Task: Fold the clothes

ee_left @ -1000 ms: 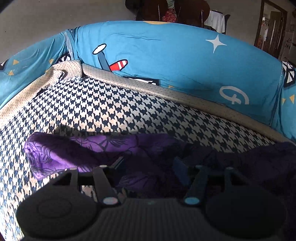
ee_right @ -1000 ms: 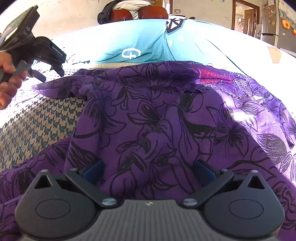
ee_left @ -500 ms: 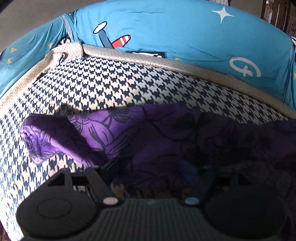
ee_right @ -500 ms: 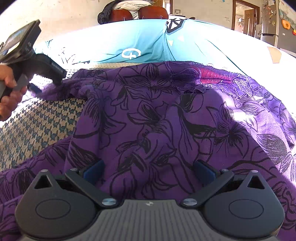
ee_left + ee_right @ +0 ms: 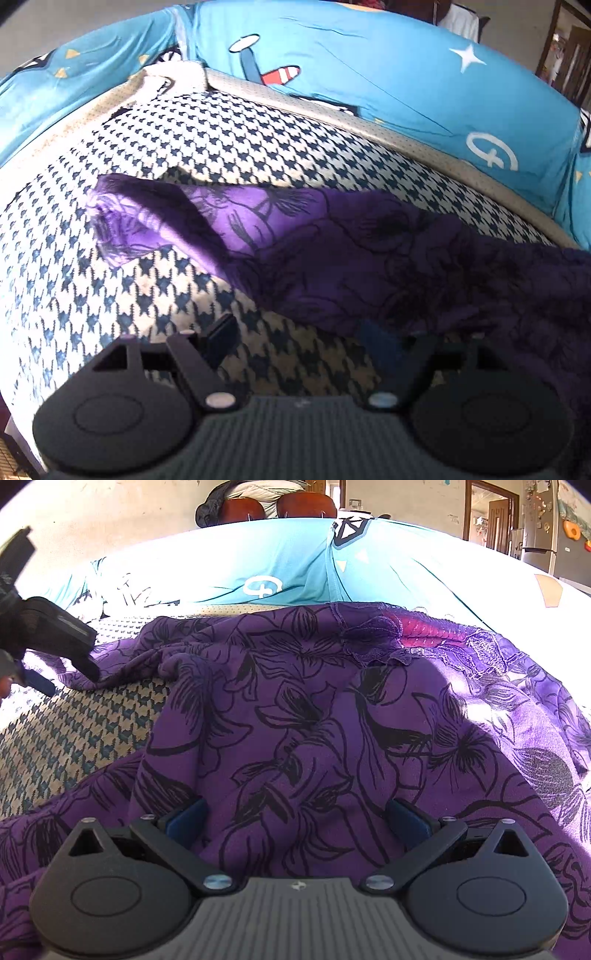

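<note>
Left gripper [image 5: 301, 334]: jaws opening, set apart over bare houndstooth, nothing between them. Its left finger [image 5: 221, 332] hangs above the navy-and-cream houndstooth cover [image 5: 122, 295]; its blue right pad sits just at the lower edge of the purple floral-print garment [image 5: 332, 254], in shadow (contact cannot be told from this view).

Beyond the fingers, the garment lies across the houndstooth cover from left to right. One end forms a rolled, narrow tail at the left, sunlit in part; the cloth widens and darkens toward the right edge of the left wrist view. Behind it runs a beige dotted border strip [image 5: 424, 144], then a bright blue printed sheet with a plane, star and circle motif [image 5: 369, 74].

Right gripper [image 5: 295, 821]: jaws wide apart, resting low over the purple floral-print garment [image 5: 314, 720], which fills the gap between the blue pads [image 5: 184, 819]. Whether the pads press the cloth cannot be told; no pinch of fabric is visible.

From the right wrist view, the garment spreads broadly, with a lace-trimmed edge and a pink patch at upper right. Houndstooth cover [image 5: 74, 731] shows at left. The left gripper [image 5: 70, 664] appears at the far left edge, above the garment's tail.
</note>
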Demonstrator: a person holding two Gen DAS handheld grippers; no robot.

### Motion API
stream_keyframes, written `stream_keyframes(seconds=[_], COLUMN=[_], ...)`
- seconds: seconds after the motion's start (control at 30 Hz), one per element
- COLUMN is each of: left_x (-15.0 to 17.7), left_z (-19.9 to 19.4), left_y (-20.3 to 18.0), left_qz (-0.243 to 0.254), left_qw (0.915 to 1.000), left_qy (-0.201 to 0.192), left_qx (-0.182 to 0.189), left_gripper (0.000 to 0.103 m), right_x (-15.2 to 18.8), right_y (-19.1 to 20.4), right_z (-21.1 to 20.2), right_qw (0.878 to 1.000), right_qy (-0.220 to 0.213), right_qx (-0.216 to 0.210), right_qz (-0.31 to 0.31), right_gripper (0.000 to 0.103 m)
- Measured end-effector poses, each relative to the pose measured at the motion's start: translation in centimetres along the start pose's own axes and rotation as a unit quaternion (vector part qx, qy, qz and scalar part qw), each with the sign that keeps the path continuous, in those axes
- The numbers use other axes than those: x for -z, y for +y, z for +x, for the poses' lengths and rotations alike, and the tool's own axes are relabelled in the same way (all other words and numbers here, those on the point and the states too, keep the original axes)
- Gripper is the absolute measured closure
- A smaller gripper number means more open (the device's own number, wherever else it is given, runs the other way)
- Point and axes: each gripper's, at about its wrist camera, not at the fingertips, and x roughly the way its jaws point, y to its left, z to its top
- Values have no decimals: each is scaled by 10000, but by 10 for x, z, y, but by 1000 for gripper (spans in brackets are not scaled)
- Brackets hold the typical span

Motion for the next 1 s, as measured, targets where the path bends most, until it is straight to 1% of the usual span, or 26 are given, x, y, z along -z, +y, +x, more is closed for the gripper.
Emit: stream_keyframes(seconds=[0.13, 0.2, 0.3, 0.5, 0.53, 0.57, 0.6, 0.67, 0.7, 0.73, 0.77, 0.8, 0.83, 0.87, 0.9, 0.93, 0.97, 1.0], left_x=[-15, -19, -24, -35, -36, -37, -37, -37, -38, -37, -36, -33, -28, -22, -14, -5, 3, 13], left_z=[5, 10, 19, 32, 33, 35, 36, 37, 38, 34, 28, 20, 12, 5, 0, -4, -6, -8], left_y=[22, 30, 40, 49, 50, 51, 51, 49, 47, 40, 29, 13, -5, -23, -38, -54, -67, -81], left_qz=[-437, -630, -904, -1156, -1186, -1206, -1185, -1118, -1085, -884, -539, -66, 447, 942, 1326, 1678, 1987, 2321], left_qw=[9985, 9967, 9941, 9906, 9902, 9902, 9906, 9916, 9921, 9934, 9946, 9940, 9909, 9856, 9811, 9760, 9718, 9655], left_qy=[-90, -85, 4, -108, -138, -144, -164, -215, -241, -376, -578, -827, -1064, -1237, -1297, -1325, -1253, -1177], left_qx=[-309, -503, -598, -728, -723, -689, -660, -613, -589, -624, -679, -710, -699, -658, -544, -410, -205, 23], left_gripper=[20, 20, 19, 20, 27, 47, 57, 85, 89, 93, 94, 94, 94, 94, 94, 94, 94, 94], right_x=[0, 1, 1, 1, 2, 2, 2, 2, 2, 2, 2, 2, 2, 2, 2, 1, 1, 1], right_y=[0, 0, 0, 0, 0, 0, 0, 0, 0, 0, 1, 0, 0, 0, 0, 0, 0, 0], right_z=[0, 0, 0, 0, 0, 0, 0, 0, -1, -1, 0, 0, 0, 0, 0, 1, 1, 1], right_qw=[10000, 10000, 10000, 10000, 10000, 10000, 10000, 10000, 10000, 10000, 10000, 10000, 10000, 10000, 10000, 10000, 10000, 10000], right_qy=[-5, -10, -17, -31, -32, -33, -34, -36, -38, -38, -39, -39, -39, -39, -39, -39, -39, -39], right_qx=[6, 6, 6, 5, 5, 5, 6, 6, 5, 5, 5, 5, 5, 5, 6, 6, 5, 3], right_qz=[-4, -3, -2, 1, 1, 1, 2, 2, 2, 2, 0, -1, -2, -4, -7, -9, -8, -8], right_gripper=[0, 0, 0, 0, 0, 0, 0, 0, 0, 0, 0, 0, 0, 0, 0, 0, 0, 0])
